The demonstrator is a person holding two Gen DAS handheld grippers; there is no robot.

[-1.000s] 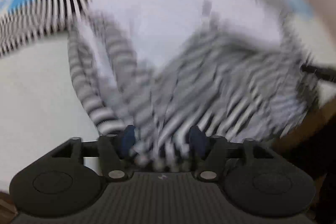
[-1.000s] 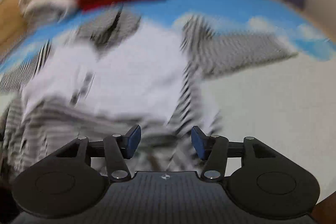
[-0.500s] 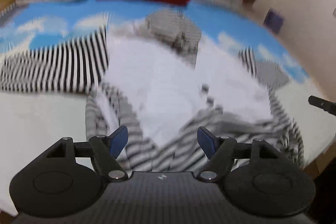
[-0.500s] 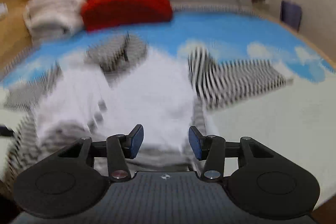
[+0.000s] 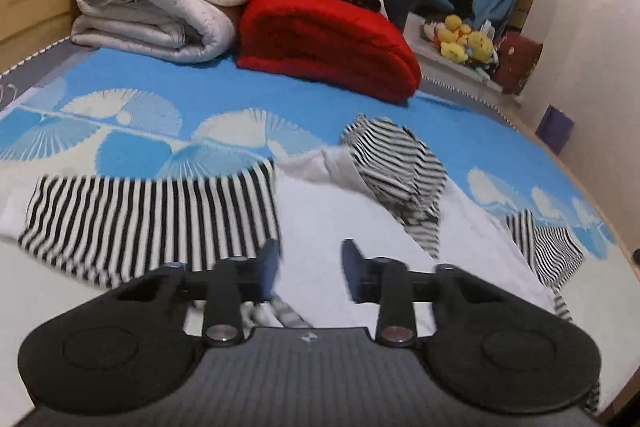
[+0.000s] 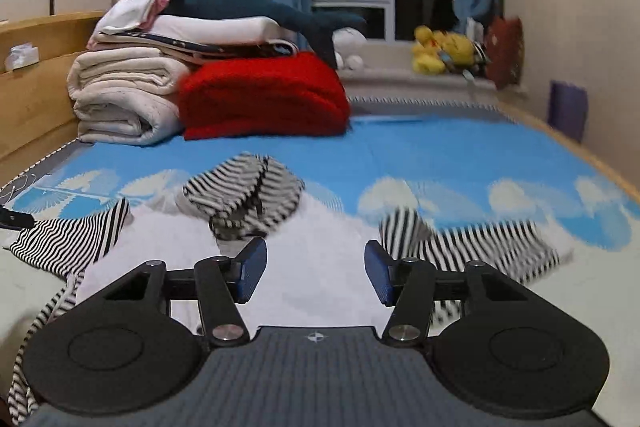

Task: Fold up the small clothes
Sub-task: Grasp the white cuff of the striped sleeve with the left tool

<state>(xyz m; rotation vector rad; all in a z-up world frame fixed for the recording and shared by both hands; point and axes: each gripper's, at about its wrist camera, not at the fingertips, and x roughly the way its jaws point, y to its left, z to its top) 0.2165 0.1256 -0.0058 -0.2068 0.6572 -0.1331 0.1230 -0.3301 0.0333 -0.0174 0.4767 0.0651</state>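
Observation:
A small hooded top with a white body (image 5: 340,227) and black-and-white striped sleeves lies spread on the bed. Its left sleeve (image 5: 152,223) stretches out to the left, its right sleeve (image 6: 480,243) to the right, and the striped hood (image 6: 244,195) is bunched at the far end. The bottom part is folded up over the body. My left gripper (image 5: 310,269) is open and empty above the near left of the white body. My right gripper (image 6: 316,277) is open and empty above the near middle of the body (image 6: 312,255).
The bed has a blue and white patterned cover (image 5: 168,91). Folded cream quilts (image 5: 156,11) and a red blanket (image 5: 324,43) are stacked at the far end. Soft toys (image 6: 444,51) sit on the window sill. A wall runs along the right side.
Both grippers have let go of the striped hem and pulled up and back. The left one held the cloth one second ago and stands open now. The garment lies still.

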